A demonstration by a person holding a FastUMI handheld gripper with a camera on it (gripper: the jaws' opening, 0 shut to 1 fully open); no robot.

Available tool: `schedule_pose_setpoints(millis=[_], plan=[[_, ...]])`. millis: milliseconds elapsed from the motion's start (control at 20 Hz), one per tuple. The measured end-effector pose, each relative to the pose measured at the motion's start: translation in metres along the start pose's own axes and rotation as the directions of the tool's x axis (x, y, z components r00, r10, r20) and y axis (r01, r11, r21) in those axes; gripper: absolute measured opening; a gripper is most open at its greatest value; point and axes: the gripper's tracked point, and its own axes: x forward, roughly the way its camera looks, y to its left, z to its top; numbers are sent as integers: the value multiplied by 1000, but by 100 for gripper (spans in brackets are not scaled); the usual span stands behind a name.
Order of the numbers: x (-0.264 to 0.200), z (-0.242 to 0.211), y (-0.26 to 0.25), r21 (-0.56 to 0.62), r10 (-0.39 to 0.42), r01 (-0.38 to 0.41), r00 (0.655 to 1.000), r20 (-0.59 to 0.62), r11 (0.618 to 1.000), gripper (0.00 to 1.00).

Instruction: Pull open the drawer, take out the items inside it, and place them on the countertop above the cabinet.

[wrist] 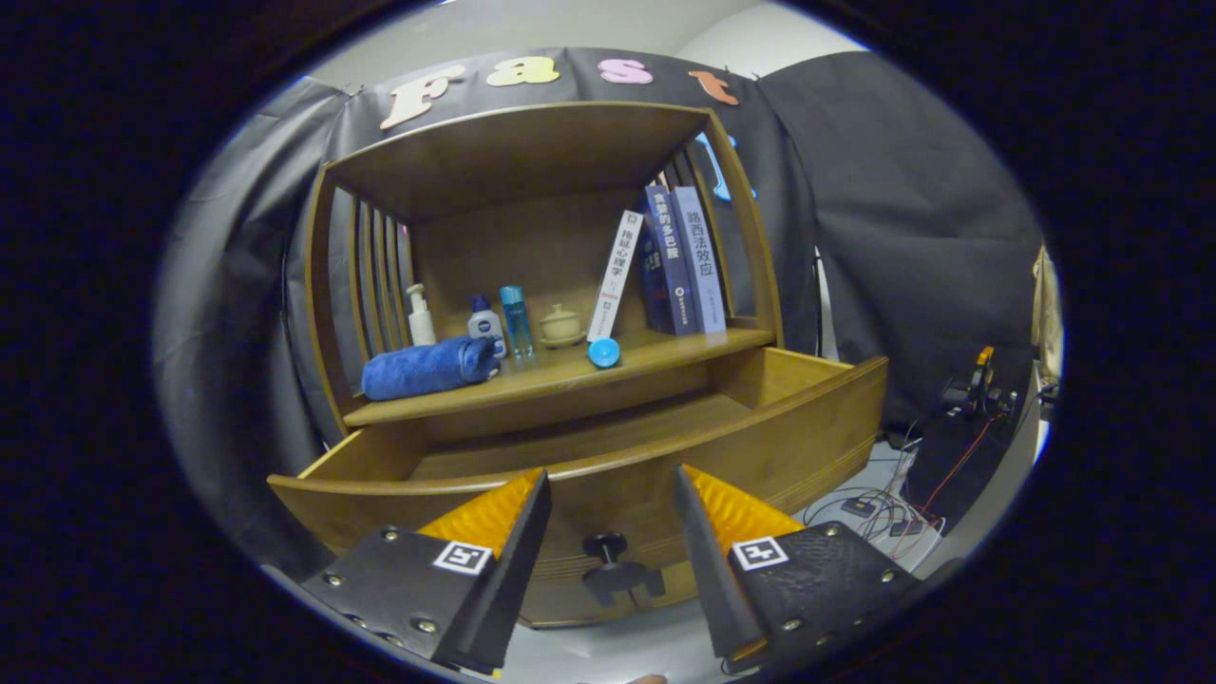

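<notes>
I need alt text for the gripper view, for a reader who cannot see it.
A wooden cabinet's drawer stands pulled open, its knob between the open gripper's fingers, which touch nothing. On the countertop above lie a rolled blue towel, small bottles, a blue ball and books.

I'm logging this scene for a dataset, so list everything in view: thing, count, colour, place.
cabinet: one, brown wood, ahead of the fingers.
drawer: one, brown wood, pulled open under the countertop; no items visible inside.
knob: one, black, on the drawer front, between the fingers.
countertop: one, brown wood, above the drawer.
towel: one, blue, rolled, countertop's left.
pump bottle: one, white, behind the towel.
bottles: two, one white and blue, one clear blue, beside the towel.
lidded cup: one, cream, mid-countertop.
cap: one, blue, near the countertop's front edge.
books: about four, white and blue, countertop's right.
cables: several, floor, right of the drawer.
gripper: one, fingers open.
</notes>
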Motion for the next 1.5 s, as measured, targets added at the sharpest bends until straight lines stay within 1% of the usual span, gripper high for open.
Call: schedule_pose_setpoints(millis=[200, 300, 550, 700, 950, 1100, 1500], plan=[[2, 0, 1, 12, 21, -21, 1000, 1, 1000, 82], [2, -2, 3, 15, 36, -36, 999, -5, 999, 82], [3, -2, 0, 31, 47, -47, 999, 3, 998, 86], [6, 0, 2, 45, 74, -74, 997, 6, 996, 88], [12, 5, 3, 17, 120, -120, 993, 18, 993, 89], [14, 4, 2, 32, 152, -152, 988, 10, 988, 90], [28, 6, 3, 37, 157, -157, 988, 3, 987, 91]])
